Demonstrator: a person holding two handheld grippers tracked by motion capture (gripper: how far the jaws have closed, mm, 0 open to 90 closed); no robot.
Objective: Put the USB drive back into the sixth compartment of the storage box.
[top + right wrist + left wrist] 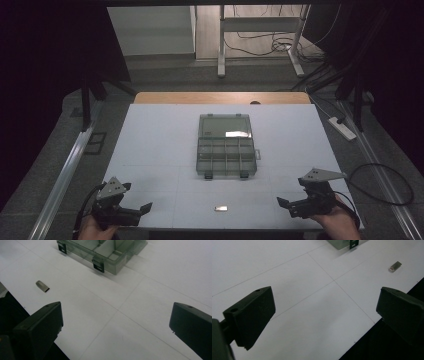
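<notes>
Small metal piece (221, 208): lying flat on the white table top (150, 145), near the front edge, roughly midway between the two grippers and touching neither; it is also showing at the upper right of the left gripper view (395, 266) and at the upper left of the right gripper view (42, 286).
Left gripper (137, 210): being held in the person's left hand (92, 229) at the table's front left corner, its jaws standing wide apart with nothing between them, pointing toward the middle.
Compartment box (226, 145): sitting open in the centre of the table, well behind the metal piece, its clear lid lying back and its two dark latches (98, 265) facing the front.
Right gripper (284, 205): being held in the right hand (337, 222) at the front right corner, jaws spread wide and gripping nothing, pointing toward the metal piece.
</notes>
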